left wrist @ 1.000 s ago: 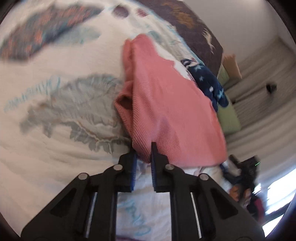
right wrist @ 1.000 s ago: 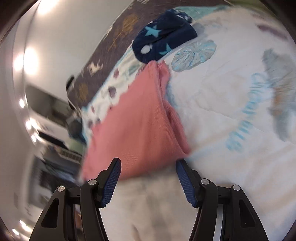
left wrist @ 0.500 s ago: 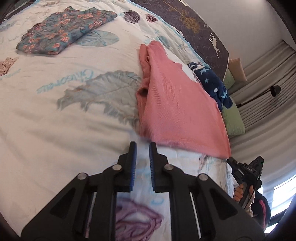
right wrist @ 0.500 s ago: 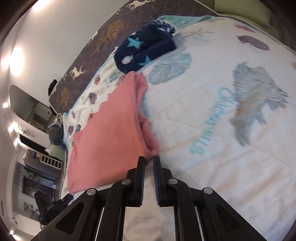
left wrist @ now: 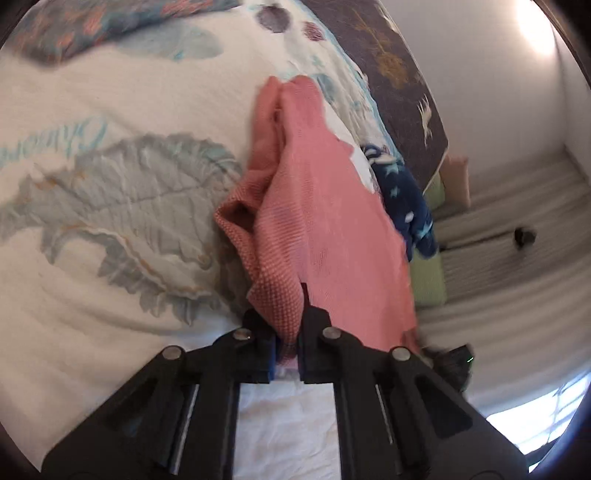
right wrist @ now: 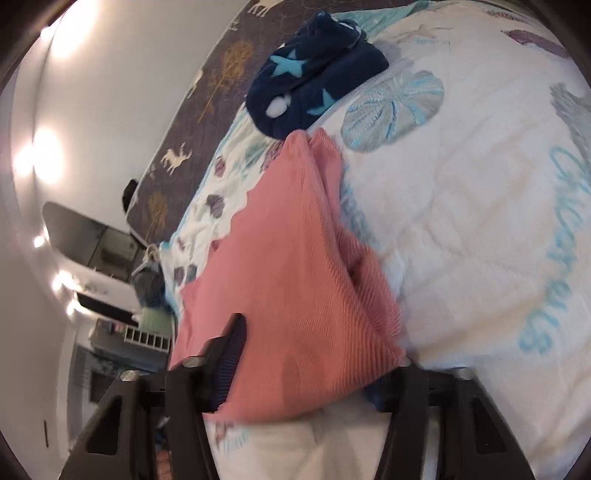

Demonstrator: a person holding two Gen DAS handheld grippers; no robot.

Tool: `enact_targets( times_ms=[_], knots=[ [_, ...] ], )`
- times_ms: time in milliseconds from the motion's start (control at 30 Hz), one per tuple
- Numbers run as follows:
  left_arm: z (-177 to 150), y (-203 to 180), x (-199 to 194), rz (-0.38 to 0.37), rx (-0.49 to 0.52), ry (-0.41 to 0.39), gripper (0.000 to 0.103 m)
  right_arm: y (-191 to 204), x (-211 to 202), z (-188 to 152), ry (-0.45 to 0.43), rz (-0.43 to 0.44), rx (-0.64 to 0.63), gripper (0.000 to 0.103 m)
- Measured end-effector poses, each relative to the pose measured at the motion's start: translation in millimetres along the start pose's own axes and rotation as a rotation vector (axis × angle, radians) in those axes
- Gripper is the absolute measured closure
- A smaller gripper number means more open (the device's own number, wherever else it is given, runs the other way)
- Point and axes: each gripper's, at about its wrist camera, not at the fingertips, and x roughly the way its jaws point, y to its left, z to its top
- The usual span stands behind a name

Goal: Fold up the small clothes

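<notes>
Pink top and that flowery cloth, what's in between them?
Just bare bedspread, white with printed blue shells; nothing else lies between the pink top and the flowery cloth. The left wrist view shows it.

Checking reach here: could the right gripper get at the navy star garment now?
Probably not directly: the pink garment lies between the open jaws of the right gripper, and the navy star garment sits beyond the pink one.
</notes>
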Motion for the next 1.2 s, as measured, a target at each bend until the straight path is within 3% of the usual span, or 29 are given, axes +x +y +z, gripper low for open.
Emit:
enact_targets(
  times_ms=[33, 167, 300, 400, 533, 667, 800, 867, 933, 1067, 1200],
  knots=[
    [-2.4, -3.4, -4.4, -0.006, 0.02, -0.008, 0.094, 3.3, 2.2, 2.6, 0.021, -0.022, -0.008, 0.098],
    [-26.7, -38.1, -42.0, 0.021, 0.194, -0.031, 0.095, 25.6, -29.7, -7.9, 0.004, 0.027, -0.082, 0.098],
    [-54.9, -48.1, -78.0, 0.043, 0.276, -0.008, 0.095, 41.9, -70.8, -35.7, 0.021, 0.011, -0.18, 0.098],
    [-85.5, -42.1, -94.2, 0.07, 0.299, 0.04, 0.095, 29.3, -101.4, -69.4, 0.054, -0.006, -0.189, 0.098],
    [-126.4, -27.9, -98.2, 0.202, 0.345, 0.095, 0.094, 5.5, -117.2, -112.2, 0.125, -0.087, -0.185, 0.097],
    [-139.8, -18.8, -101.3, 0.392, 0.38, 0.065, 0.085, -11.4, -129.1, -136.1, 0.138, -0.199, -0.204, 0.094],
    [-145.3, -28.8, -114.3, 0.518, 0.442, -0.03, 0.084, -8.3, -159.4, -130.8, 0.008, -0.325, -0.233, 0.082],
    [-151.6, -42.3, -116.6, 0.624, 0.538, -0.093, 0.084, 2.4, -170.2, -125.8, -0.084, -0.402, -0.292, 0.081],
    [-153.3, -50.9, -118.4, 0.683, 0.587, -0.13, 0.084, 18.5, -177.3, -124.1, -0.149, -0.431, -0.366, 0.081],
    [-148.6, -56.0, -124.8, 0.647, 0.58, -0.161, 0.084, 43.0, -166.9, -127.5, -0.137, -0.347, -0.438, 0.078],
    [-149.8, -63.2, -122.0, 0.634, 0.597, -0.166, 0.084, 59.3, -135.8, -134.0, -0.071, -0.31, -0.502, 0.078]
  ],
)
